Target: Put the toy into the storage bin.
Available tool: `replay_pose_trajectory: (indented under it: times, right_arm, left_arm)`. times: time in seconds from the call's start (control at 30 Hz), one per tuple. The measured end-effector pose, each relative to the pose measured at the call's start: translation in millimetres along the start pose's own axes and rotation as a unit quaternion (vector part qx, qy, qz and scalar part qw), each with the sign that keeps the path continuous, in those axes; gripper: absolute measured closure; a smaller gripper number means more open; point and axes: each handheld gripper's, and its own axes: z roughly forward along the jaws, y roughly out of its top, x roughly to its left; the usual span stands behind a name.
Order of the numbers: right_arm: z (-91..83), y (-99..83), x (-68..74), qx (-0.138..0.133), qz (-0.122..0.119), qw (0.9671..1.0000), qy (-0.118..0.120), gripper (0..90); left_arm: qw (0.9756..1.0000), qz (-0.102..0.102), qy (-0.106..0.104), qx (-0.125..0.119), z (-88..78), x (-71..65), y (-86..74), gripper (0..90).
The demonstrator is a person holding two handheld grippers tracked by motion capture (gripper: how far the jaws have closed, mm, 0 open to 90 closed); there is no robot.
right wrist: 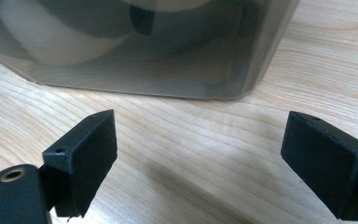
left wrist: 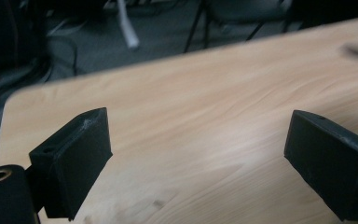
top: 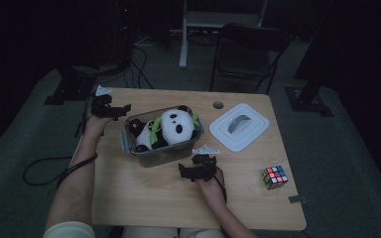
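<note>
Plush panda (top: 171,128) sits in the clear plastic container (top: 164,153) mid-table, left gripper (top: 110,110) just off the container's far-left corner with jaws spread and nothing between them, only bare wooden table (left wrist: 205,121) under it. Right gripper (top: 194,171) is at the container's near-right side, jaws also wide apart and empty, container wall (right wrist: 168,65) straight ahead. White lid (top: 239,126) lies to the right of the container, Rubik's cube (top: 274,177) near the right edge, well apart from both grippers.
</note>
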Motion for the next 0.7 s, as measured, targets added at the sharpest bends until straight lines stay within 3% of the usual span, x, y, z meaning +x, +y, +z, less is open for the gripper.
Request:
replay_pose_trajectory:
  times: [0.03,0.13,0.3,0.37,0.53,0.7]
  right_arm:
    - [-0.3,-0.1,-0.9,0.000,-0.001,1.0000,-0.002,10.4]
    - [-1.7,-1.7,-6.0,-0.001,0.006,1.0000,-0.003,10.3]
    - [-3.0,-2.2,-9.1,-0.001,0.008,1.0000,-0.005,10.4]
    - [-3.4,-2.2,-10.6,0.000,0.008,0.9999,-0.008,10.4]
    - [-6.7,-2.6,-13.6,-0.003,0.009,0.9999,-0.012,10.4]
    - [-11.4,-1.4,-18.7,-0.010,0.011,0.9998,-0.017,10.4]
  left_arm:
    - [0.9999,-0.011,0.000,0.010,7.4,2.1,-4.6,8.2]
    - [0.9995,-0.003,-0.005,0.031,21.0,-0.7,-11.7,8.1]
    - [0.9987,-0.008,-0.038,0.032,32.3,-10.6,-14.7,8.1]
    - [0.9984,-0.001,-0.049,0.028,33.4,-15.4,-14.4,8.1]
    - [0.9985,0.009,-0.049,0.022,31.3,-21.9,-15.7,8.2]
    - [0.9976,0.016,-0.063,0.023,25.5,-33.1,-21.1,8.1]
